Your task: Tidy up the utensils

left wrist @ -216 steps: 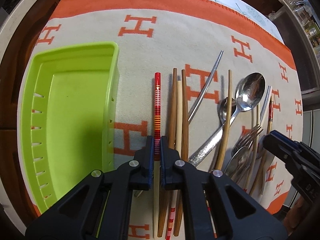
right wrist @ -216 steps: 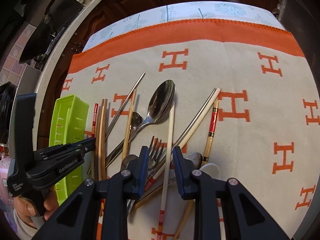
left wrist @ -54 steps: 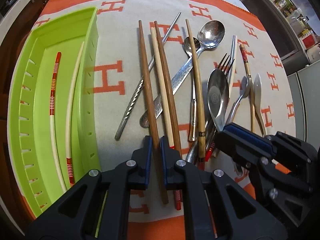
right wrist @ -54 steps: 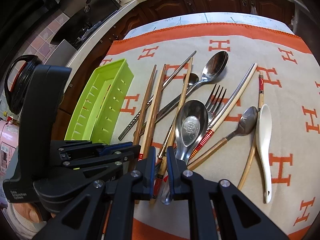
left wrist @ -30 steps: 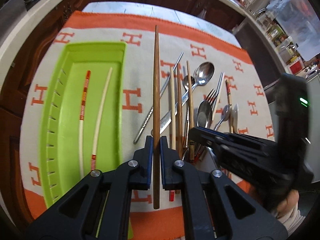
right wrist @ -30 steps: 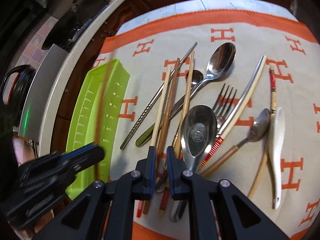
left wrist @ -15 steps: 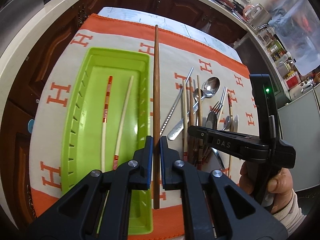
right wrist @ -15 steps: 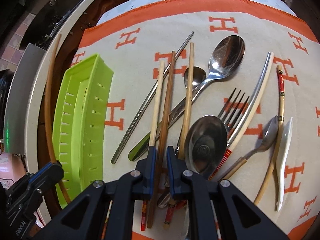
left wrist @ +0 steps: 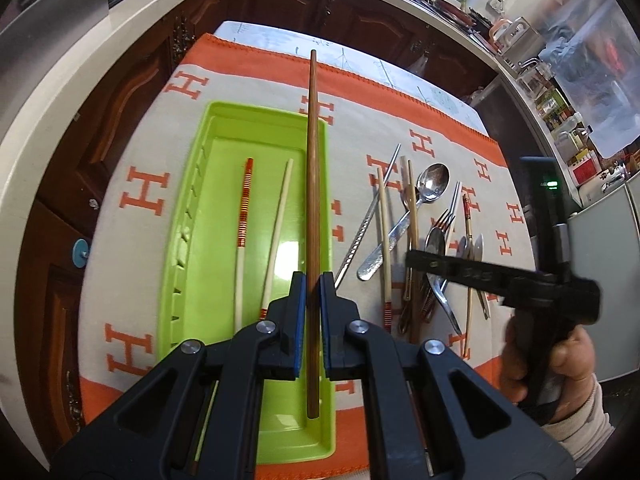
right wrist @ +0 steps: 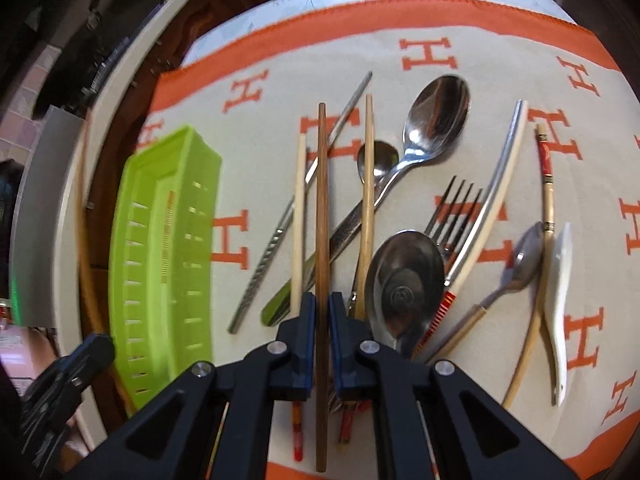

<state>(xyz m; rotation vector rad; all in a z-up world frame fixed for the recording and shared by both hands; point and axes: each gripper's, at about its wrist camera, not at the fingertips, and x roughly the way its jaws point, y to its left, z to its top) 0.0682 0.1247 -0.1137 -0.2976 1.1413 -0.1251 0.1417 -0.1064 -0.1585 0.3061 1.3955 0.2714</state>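
Over the tray, left wrist view: left gripper (left wrist: 313, 280) pinches a dark chopstick (left wrist: 312, 184), held above the green tray's (left wrist: 192, 216) right wall; two chopsticks (left wrist: 260, 236) lie inside.
Risk, left: released here, it may catch the wall and roll onto the cloth (left wrist: 148, 152).
Right wrist view: right gripper (right wrist: 322, 304) is closed on a second dark chopstick (right wrist: 321, 200) at the pile (right wrist: 400, 208).
Risk, right: lifting may drag neighbouring sticks lying alongside.
View difference: only the left shows the tray's contents; only the right shows the white spoon (right wrist: 558, 292) clearly.
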